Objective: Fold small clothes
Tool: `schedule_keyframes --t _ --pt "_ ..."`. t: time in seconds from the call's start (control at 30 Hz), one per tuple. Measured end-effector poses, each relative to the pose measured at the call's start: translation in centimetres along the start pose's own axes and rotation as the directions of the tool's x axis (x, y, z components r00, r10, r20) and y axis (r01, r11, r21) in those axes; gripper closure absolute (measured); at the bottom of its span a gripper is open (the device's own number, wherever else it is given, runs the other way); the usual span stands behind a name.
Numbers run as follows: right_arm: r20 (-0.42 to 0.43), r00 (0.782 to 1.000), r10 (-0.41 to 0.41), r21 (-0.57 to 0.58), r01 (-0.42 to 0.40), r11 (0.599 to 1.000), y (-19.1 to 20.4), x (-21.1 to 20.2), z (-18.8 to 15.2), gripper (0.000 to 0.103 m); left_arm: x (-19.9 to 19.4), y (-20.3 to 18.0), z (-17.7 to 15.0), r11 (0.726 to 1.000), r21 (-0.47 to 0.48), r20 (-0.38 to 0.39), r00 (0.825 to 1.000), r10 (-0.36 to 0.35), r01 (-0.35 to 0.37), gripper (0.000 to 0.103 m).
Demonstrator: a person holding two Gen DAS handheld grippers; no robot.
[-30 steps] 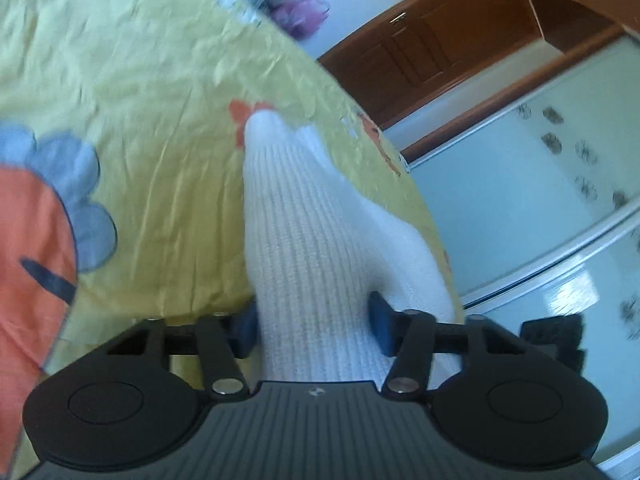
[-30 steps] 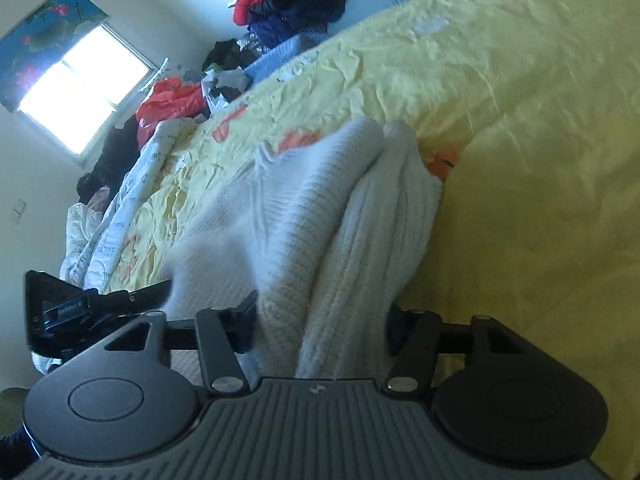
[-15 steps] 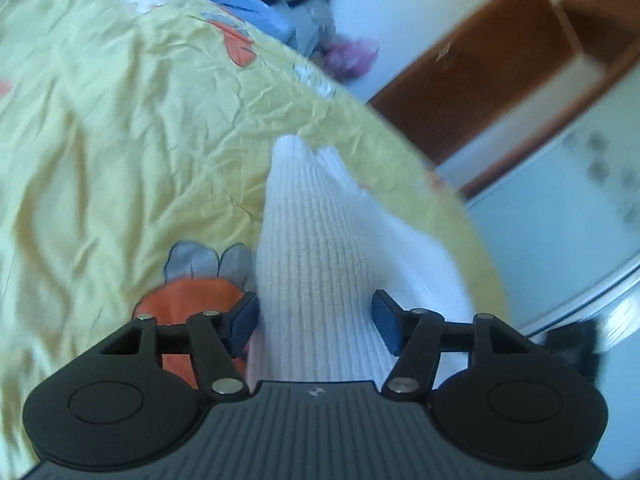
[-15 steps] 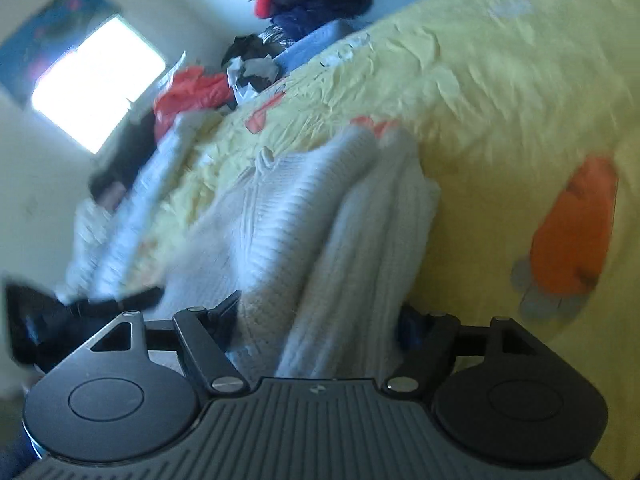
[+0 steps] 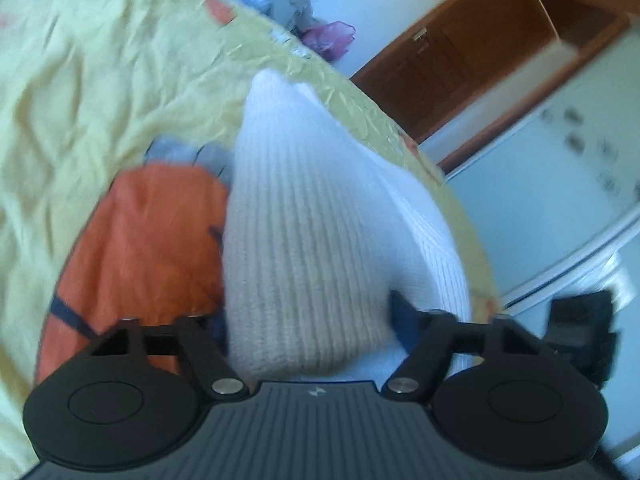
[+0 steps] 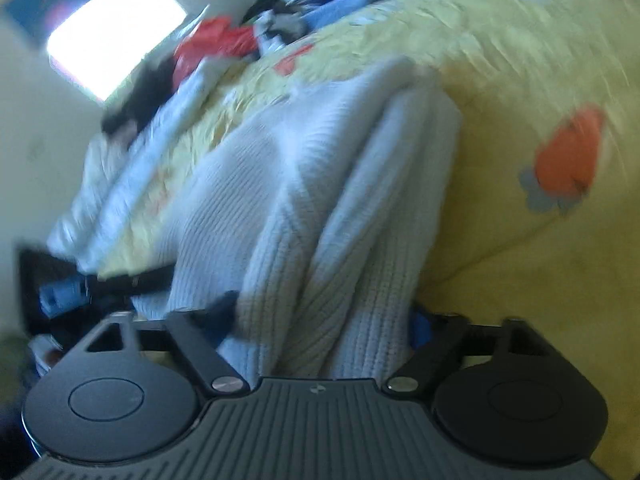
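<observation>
I can't read any words, numbers or brand names from either wrist camera. The only mark I see is a small pale emblem on each ribbed gripper body [image 5: 316, 393], too tiny to identify.

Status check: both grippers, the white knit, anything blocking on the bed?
Left gripper clamped on white knit garment. Right gripper has bunched knit between its jaws, closing. Garment trails over yellow bedspread. Clothes pile at far edge, not in the way.

One white ribbed knit garment [image 5: 304, 216]; one yellow printed bedsheet [image 5: 80, 80]; two black two-finger grippers [image 5: 310, 320] [image 6: 320, 320].
</observation>
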State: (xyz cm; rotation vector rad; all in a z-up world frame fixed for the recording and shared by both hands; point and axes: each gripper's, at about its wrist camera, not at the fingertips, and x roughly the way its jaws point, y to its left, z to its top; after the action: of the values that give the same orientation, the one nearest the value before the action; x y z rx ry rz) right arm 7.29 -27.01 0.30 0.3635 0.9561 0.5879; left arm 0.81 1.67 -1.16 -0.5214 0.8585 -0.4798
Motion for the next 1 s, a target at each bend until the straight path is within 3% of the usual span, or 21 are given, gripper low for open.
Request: schedule_keyframes --t 0.1,0.17,0.23,0.3,0.37,0.43,0.5,0.57,0.63,0.7,0.77,0.87,0.9,0.97,1.0 --pt "0.005 1.0 0.011 -0.081 -0.01 0.997 0.7 -2.9 1.1 0.058 -1.0 -2.9 0.2 0.988 0.135 -0.018 0.997 0.072 -0.069 0.05" --pt "-0.008 0.999 -0.032 -0.111 0.031 0.993 -0.2 -3.5 1.2 0.062 0.0 -3.9 -0.6 0.968 0.22 -0.052 0.989 0.139 -0.124 0.05" --pt "-0.036 0.999 0.002 -0.065 -0.005 0.998 -1.8 -2.8 0.6 0.056 1.0 -4.1 -1.8 0.938 0.304 -0.02 0.983 0.183 -0.169 0.048" --pt "-0.017 1.0 0.007 -0.002 -0.008 1.0 -2.7 -2.5 0.1 0.033 0.8 -3.4 -1.6 0.952 0.264 -0.021 0.986 0.164 -0.152 0.047" --pt "0.01 1.0 -0.028 0.03 0.027 0.999 -2.6 -2.5 -0.4 0.024 -0.1 -3.2 -1.6 0.959 0.239 -0.027 0.986 0.163 -0.151 0.044" --pt "0.048 0.998 -0.048 0.029 0.046 0.998 -2.1 -3.4 -0.5 0.025 -1.7 -3.8 -1.7 0.953 0.254 -0.007 0.985 0.173 -0.166 0.044" --pt "0.143 0.984 -0.104 0.032 0.101 0.994 -1.2 -5.3 -0.2 0.025 -3.5 -4.9 -2.0 0.935 0.293 0.026 0.98 0.2 -0.199 0.043" --pt "0.275 0.946 -0.172 0.028 0.171 0.985 0.2 -7.4 0.3 0.026 -4.9 -6.7 -2.5 0.883 0.381 0.128 0.961 0.244 -0.275 0.042" --pt "0.363 0.918 -0.16 0.034 0.158 0.987 1.4 -8.1 1.4 0.023 -5.8 -9.2 -3.1 0.791 0.476 0.291 0.918 0.271 -0.384 0.03" --pt "0.375 0.919 -0.126 0.025 0.126 0.992 2.5 -6.8 3.0 0.018 -4.9 -11.1 -3.2 0.73 0.525 0.382 0.888 0.258 -0.438 0.018" --pt "0.356 0.93 -0.094 -0.007 0.103 0.995 3.6 -4.1 4.8 0.018 -2.9 -12.1 -2.9 0.709 0.562 0.388 0.893 0.229 -0.426 0.018" --pt "0.278 0.954 -0.114 0.005 0.117 0.993 3.7 0.8 7.4 0.021 1.7 -12.6 -2.5 0.688 0.596 0.309 0.909 0.279 -0.414 0.019" --pt "0.245 0.96 -0.135 0.005 0.138 0.99 3.4 2.2 7.8 0.024 3.0 -12.5 -2.5 0.695 0.609 0.262 0.924 0.279 -0.382 0.019" --pt "0.169 0.961 -0.22 -0.018 0.226 0.974 2.4 5.1 8.0 0.027 4.3 -12.1 -3.1 0.715 0.593 0.248 0.928 0.276 -0.371 0.018" --pt "0.191 0.952 -0.24 -0.074 0.257 0.963 2.1 5.6 7.5 0.027 4.5 -11.9 -3.1 0.729 0.578 0.248 0.93 0.27 -0.366 0.018"
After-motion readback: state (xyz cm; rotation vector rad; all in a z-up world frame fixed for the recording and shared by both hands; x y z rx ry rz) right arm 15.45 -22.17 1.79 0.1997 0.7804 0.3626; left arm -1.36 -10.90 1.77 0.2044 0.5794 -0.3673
